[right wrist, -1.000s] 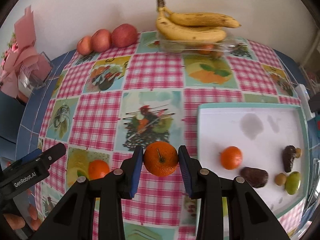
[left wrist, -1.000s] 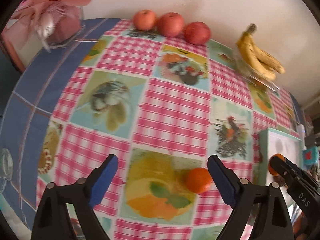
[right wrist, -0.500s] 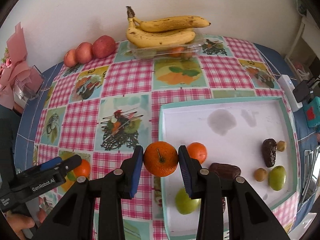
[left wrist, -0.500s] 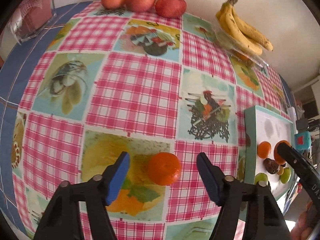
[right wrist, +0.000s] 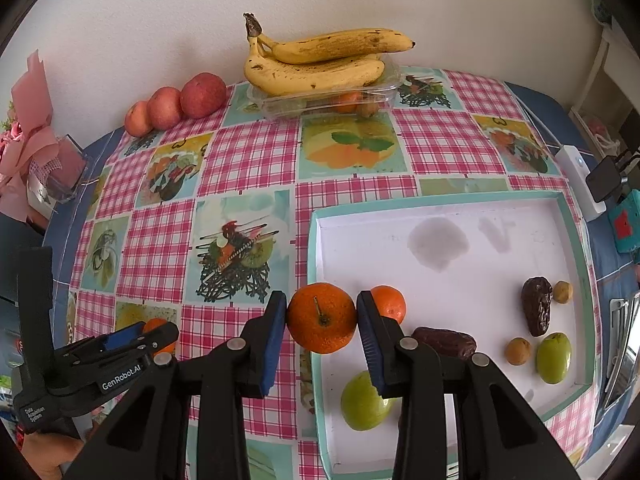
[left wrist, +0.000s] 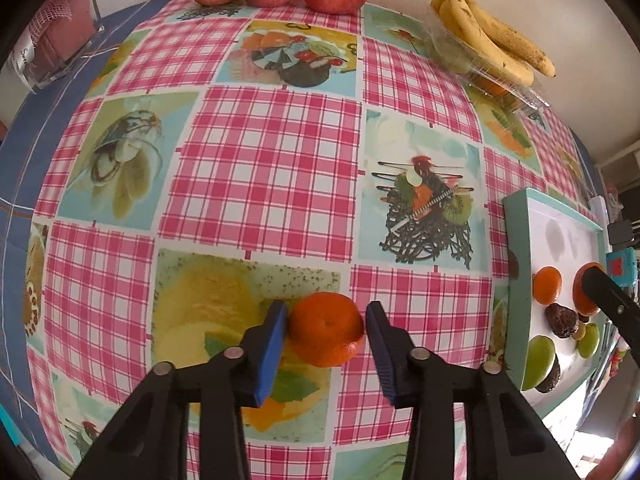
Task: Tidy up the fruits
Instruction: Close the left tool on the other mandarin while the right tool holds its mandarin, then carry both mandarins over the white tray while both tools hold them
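Note:
My left gripper [left wrist: 325,330] has its blue pads on both sides of a tangerine [left wrist: 326,328] that rests on the checked tablecloth. My right gripper [right wrist: 322,318] is shut on a second tangerine [right wrist: 322,318] and holds it over the left rim of the white tray [right wrist: 440,208]. In the tray lie another tangerine [right wrist: 390,302], two green fruits [right wrist: 362,404], two dark dates [right wrist: 538,312] and small brown fruits [right wrist: 518,351]. The left gripper also shows at the lower left of the right wrist view [right wrist: 152,334].
Three red apples [right wrist: 176,106] line the wall at the back left. Bananas [right wrist: 320,62] lie on a clear plastic box [right wrist: 320,100] at the back. A pink bouquet in a clear holder [right wrist: 44,160] stands at the far left. A white power strip [right wrist: 580,180] lies right of the tray.
My left gripper moved forward and closed its pads onto the tangerine on the cloth. My right gripper carried its tangerine to the right, to the tray's left rim.

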The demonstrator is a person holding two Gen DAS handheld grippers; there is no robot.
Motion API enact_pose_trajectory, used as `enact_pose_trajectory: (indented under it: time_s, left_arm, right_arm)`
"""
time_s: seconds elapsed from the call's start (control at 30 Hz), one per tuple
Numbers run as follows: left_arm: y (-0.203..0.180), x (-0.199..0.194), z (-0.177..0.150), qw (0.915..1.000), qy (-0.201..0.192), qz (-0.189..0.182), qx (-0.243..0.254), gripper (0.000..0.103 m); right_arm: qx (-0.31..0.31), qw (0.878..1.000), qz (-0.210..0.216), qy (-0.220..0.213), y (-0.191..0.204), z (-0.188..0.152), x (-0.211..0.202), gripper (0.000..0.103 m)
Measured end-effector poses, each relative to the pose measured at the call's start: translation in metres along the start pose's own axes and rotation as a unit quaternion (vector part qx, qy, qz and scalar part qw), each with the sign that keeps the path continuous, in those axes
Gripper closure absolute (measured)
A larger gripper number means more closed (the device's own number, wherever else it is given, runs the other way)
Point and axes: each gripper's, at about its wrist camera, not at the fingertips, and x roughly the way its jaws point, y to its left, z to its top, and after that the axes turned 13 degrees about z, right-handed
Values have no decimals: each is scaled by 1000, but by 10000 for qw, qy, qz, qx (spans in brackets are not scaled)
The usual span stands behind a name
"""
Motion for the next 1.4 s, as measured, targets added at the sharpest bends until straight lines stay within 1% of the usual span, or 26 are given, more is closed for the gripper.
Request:
enact_pose_trajectory:
  time_s: [0.13, 0.23, 0.4, 0.6, 0.73, 0.97, 1.07, 1.4]
  left_arm:
    - [0, 0, -2, 10000, -23, 13, 9, 62]
    - [-2, -5, -3, 9999, -114, 23, 19, 62]
    - [-6, -23, -3, 9993, -369, 0, 32, 62]
    - [-16, -49, 0, 9976, -687, -55, 89, 62]
    - [-25, -62, -1, 9961, -859, -98, 154, 62]
    - [-53, -79, -3, 9931, -1093, -122, 411, 62]
    - [-69, -85, -5, 9916, -1150, -194, 552, 62]
    - [-123, -92, -14, 9864, -1229, -238, 1063, 62]
  right_arm:
    - [38, 10000, 23, -36, -1, 0, -2, 65]
    - [74, 9999, 48, -64, -1, 0, -3, 65]
    - [119, 9998, 91, -105, -4, 0, -5, 65]
    - [251, 9995, 92, -189, -17, 0, -12, 65]
    - [408, 9988, 3, -272, -34, 1, -19, 65]
    - [776, 9959, -125, -452, -72, 1, -36, 65]
    - [925, 9943, -148, -506, -88, -1, -42, 65]
    - [1346, 9881, -292, -691, -137, -8, -62, 65]
